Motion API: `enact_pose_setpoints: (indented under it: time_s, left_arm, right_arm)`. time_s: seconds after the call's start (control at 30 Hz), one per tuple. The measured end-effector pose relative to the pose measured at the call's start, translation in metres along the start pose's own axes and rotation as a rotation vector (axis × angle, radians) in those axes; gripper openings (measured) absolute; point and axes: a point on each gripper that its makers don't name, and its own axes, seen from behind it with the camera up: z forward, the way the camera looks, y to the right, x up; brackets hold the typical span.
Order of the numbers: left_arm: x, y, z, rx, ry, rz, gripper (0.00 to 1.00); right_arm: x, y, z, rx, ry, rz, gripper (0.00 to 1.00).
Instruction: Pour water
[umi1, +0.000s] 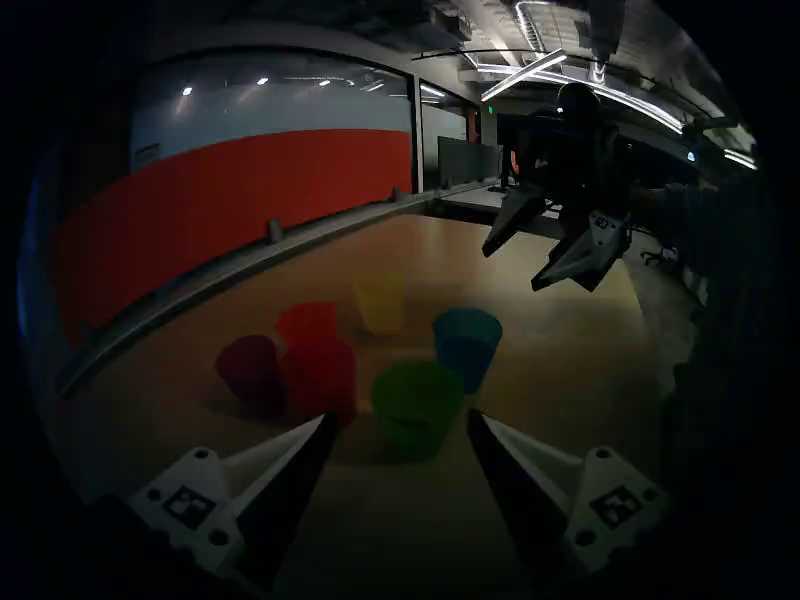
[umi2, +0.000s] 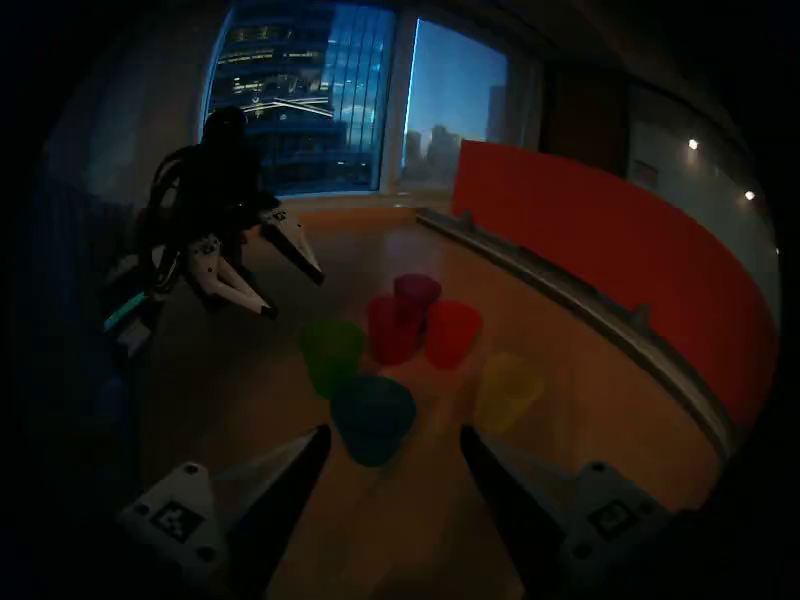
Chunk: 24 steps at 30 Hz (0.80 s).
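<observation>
Several plastic cups stand bunched on a wooden table in dim light. In the left gripper view the green cup (umi1: 417, 405) is nearest, just beyond my open left gripper (umi1: 398, 420). Behind it are a blue cup (umi1: 466, 345), two red cups (umi1: 322, 375), a purple cup (umi1: 250, 370) and a yellow cup (umi1: 380, 302). The right gripper (umi1: 512, 270) hangs open above the table's far side. In the right gripper view the blue cup (umi2: 372, 415) stands in front of my open right gripper (umi2: 393, 432), with the green cup (umi2: 332, 355) and the left gripper (umi2: 295, 296) beyond it. No water is discernible.
A red and white wall (umi1: 250, 190) with a metal rail runs along one side of the table. Windows (umi2: 300, 100) show a city outside at dusk. A person's dark shape (umi2: 215, 170) holds the far gripper. Bare tabletop (umi1: 560, 360) lies beside the cups.
</observation>
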Motion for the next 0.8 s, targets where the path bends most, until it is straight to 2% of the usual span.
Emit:
enact_pose_setpoints:
  time_s: [0.3, 0.8]
  left_arm:
    - [-0.022, 0.003, 0.016, -0.044, -0.057, 0.002, 0.96]
    - [-0.032, 0.012, 0.043, -0.123, -0.095, -0.005, 0.96]
  right_arm:
    - [-0.017, -0.006, 0.023, 0.034, -0.035, -0.001, 0.97]
    - [-0.031, -0.01, 0.058, 0.075, -0.067, 0.004, 0.96]
